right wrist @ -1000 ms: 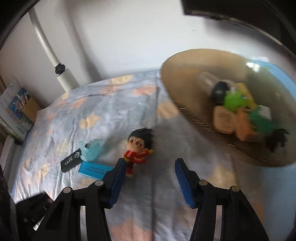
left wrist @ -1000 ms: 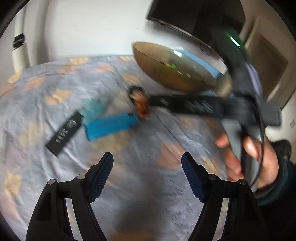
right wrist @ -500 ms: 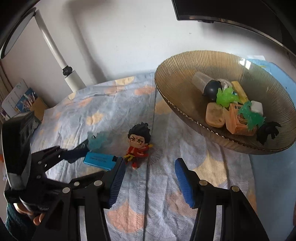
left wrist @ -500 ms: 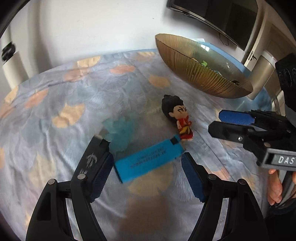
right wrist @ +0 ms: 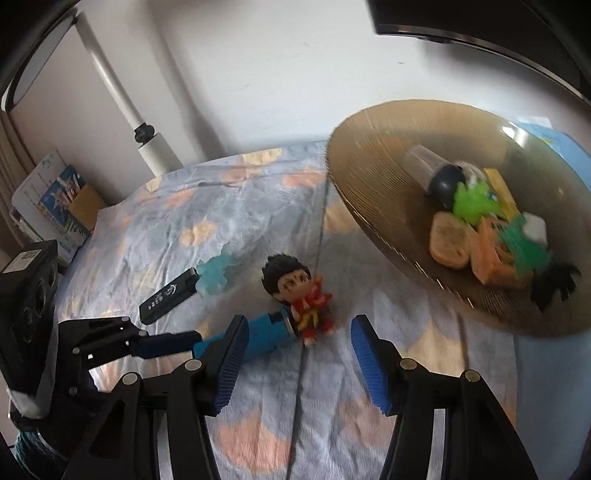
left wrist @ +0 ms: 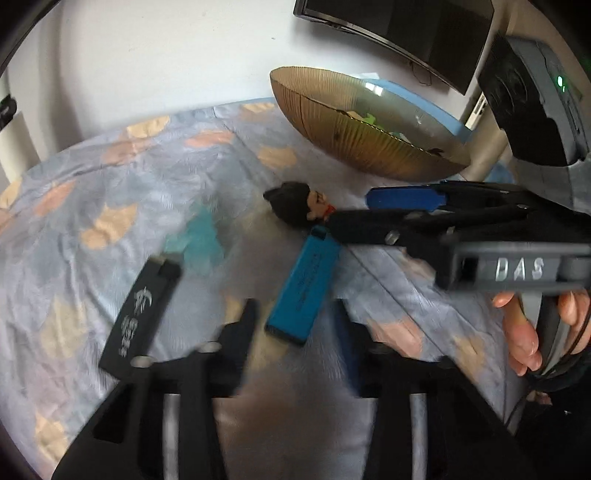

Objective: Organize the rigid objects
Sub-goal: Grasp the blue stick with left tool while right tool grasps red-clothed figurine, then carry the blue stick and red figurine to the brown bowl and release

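Observation:
A blue lighter (left wrist: 303,286) lies on the patterned cloth, its near end between the open fingers of my left gripper (left wrist: 295,332), which is blurred. A small doll with black hair and red clothes (right wrist: 299,291) lies just beyond it, in front of my open right gripper (right wrist: 295,354). In the left wrist view the right gripper's fingers (left wrist: 406,199) straddle the doll (left wrist: 295,206). A black lighter (left wrist: 142,310) and a translucent teal piece (left wrist: 199,236) lie to the left. A ribbed amber bowl (right wrist: 369,177) holds several small objects.
The cloth-covered table (right wrist: 258,192) ends at a white wall. A white lamp post (right wrist: 147,144) and a stack of books (right wrist: 55,199) stand at the far left. A dark screen (left wrist: 406,33) hangs above the bowl.
My left gripper moved in on the blue lighter, which now points away from it. My right gripper advanced over the doll. The blue lighter's end now touches the doll.

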Available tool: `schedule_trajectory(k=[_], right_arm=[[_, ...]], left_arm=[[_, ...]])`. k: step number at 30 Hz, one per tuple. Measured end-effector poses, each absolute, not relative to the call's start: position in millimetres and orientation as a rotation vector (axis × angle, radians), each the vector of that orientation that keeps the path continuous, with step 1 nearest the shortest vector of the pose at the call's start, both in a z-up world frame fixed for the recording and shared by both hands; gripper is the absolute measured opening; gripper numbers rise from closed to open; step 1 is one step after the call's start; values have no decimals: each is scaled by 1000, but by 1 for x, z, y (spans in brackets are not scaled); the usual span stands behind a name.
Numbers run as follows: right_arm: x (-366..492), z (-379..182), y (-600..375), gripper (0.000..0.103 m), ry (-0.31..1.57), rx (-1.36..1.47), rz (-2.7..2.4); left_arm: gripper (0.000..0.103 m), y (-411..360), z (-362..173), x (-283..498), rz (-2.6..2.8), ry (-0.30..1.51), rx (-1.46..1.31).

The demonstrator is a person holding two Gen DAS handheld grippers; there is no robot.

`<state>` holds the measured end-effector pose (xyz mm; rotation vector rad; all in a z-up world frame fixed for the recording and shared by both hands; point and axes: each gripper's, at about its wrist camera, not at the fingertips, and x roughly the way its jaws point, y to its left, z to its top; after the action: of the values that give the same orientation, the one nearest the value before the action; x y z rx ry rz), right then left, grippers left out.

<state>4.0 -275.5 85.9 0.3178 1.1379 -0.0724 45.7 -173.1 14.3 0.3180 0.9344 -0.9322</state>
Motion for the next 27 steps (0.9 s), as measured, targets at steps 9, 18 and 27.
schedule_trajectory(k=[9,18,27], right_arm=[[40,59,-271,62,1204,265,-13],[38,55,-268,49,1173,267,-43],[-43,90,-235,49,1186,285,94]], left_arm=[[21,-197,13,38,-871,889,373],[21,-129,12,9,-733,949,235],[21,-73,11,-40,-581,962,85]])
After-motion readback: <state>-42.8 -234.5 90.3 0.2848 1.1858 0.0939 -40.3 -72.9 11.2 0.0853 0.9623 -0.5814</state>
